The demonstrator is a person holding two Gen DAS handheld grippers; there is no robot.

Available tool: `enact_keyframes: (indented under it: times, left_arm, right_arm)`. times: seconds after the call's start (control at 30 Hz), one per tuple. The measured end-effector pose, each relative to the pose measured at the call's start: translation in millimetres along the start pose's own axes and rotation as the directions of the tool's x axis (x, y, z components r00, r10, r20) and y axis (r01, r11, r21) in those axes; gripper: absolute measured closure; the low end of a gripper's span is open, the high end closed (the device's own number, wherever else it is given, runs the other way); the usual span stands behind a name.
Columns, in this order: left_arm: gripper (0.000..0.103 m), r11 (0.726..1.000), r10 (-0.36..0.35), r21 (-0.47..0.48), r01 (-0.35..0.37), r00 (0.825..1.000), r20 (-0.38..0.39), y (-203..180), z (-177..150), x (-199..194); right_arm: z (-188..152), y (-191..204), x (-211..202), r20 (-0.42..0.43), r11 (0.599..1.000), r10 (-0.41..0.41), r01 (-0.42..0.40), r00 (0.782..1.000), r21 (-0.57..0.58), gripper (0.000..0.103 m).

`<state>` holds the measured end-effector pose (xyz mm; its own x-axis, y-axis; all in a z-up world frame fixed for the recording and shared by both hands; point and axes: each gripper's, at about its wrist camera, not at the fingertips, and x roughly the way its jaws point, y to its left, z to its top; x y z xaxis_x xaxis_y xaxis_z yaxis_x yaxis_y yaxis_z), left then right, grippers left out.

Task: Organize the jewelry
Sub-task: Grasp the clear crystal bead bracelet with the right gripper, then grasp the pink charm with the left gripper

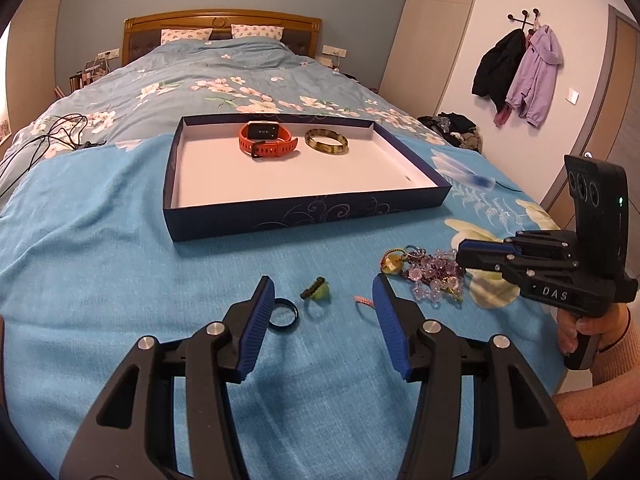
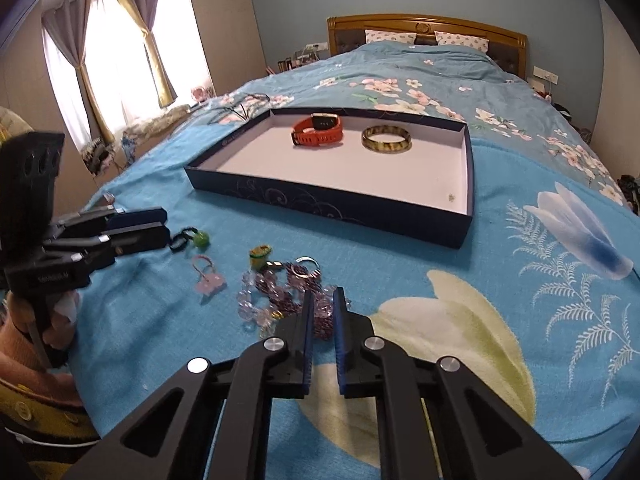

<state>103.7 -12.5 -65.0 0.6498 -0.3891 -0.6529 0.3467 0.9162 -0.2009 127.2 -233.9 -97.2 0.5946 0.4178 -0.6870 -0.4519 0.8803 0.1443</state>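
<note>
A wide bed under a blue floral quilt (image 1: 248, 80) fills the room, its carved wooden headboard (image 1: 222, 24) against a grey-blue wall (image 2: 296, 8). Daylight glows through a curtained window (image 2: 116, 52) — purple and gold drapes. Black and lilac coats (image 1: 520, 72) hang on a white wall.

- The bed (image 1: 120, 264) carries everything, spread with a bright blue blanket (image 1: 100, 240) at the near end and a flowered quilt (image 1: 224, 80) toward the headboard.
- A shallow dark blue box (image 1: 304, 212) sits on the blanket, centre of the left view.
- Lower centre of that view, on the blanket: a dark ring (image 1: 283, 314), a green ring (image 1: 316, 289) and a pink hair tie (image 1: 365, 301).
- Lower right: a tangle of purple and clear beads (image 1: 434, 274), with a yellow charm (image 1: 390, 264) touching it.
- Left edge, on the quilt: black cables (image 1: 52, 132).
- Two pillows (image 1: 258, 31) at the top.
</note>
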Motion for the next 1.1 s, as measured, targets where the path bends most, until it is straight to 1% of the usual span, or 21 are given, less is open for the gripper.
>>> enact_keyframes:
  times: [0.13,0.3,0.47,0.67,0.77,0.8,0.93,1.0,1.1]
  left_arm:
    - [0.052,1.000,-0.012,0.026,0.012,1.000,0.000,-4.8,-1.3,-2.0]
    - [0.052,0.999,-0.029,0.043,0.030,1.000,-0.011,-10.5,-2.5,-0.3]
    - [0.052,0.997,-0.051,0.056,0.052,0.998,-0.024,-15.4,-2.7,3.5]
    - [0.052,0.993,-0.071,0.091,0.077,0.996,-0.058,-24.7,-4.3,11.2]
    - [0.055,0.992,-0.078,0.091,0.085,0.994,-0.082,-26.5,-3.9,17.5]
    - [0.057,0.992,-0.080,0.088,0.089,0.992,-0.094,-26.7,-3.4,20.4]
    - [0.060,0.991,-0.094,0.080,0.106,0.986,-0.140,-30.3,-2.8,32.2]
    - [0.064,0.991,-0.091,0.078,0.105,0.982,-0.167,-32.8,-2.9,39.6]
    - [0.066,0.992,-0.076,0.085,0.092,0.981,-0.176,-36.6,-1.7,44.4]
  right_arm:
    - [5.5,-0.7,-8.6,0.039,0.999,0.035,-0.036,0.999,0.024,0.095]
    - [17.9,2.5,-21.7,0.092,0.997,0.073,-0.075,0.993,0.024,0.095]
    - [27.1,6.9,-31.8,0.130,0.996,0.083,-0.085,0.988,0.012,0.095]
    - [34.1,7.9,-42.3,0.172,0.996,0.090,-0.093,0.981,0.009,0.095]
    - [37.0,8.2,-45.2,0.185,0.995,0.092,-0.095,0.978,0.007,0.095]
    - [37.1,8.8,-44.6,0.186,0.996,0.091,-0.093,0.978,0.004,0.095]
    - [37.2,7.6,-43.0,0.190,0.995,0.093,-0.096,0.977,0.005,0.096]
    - [37.0,6.1,-42.6,0.191,0.995,0.092,-0.096,0.977,0.012,0.095]
    - [36.3,3.8,-41.8,0.191,0.995,0.093,-0.099,0.977,0.019,0.095]
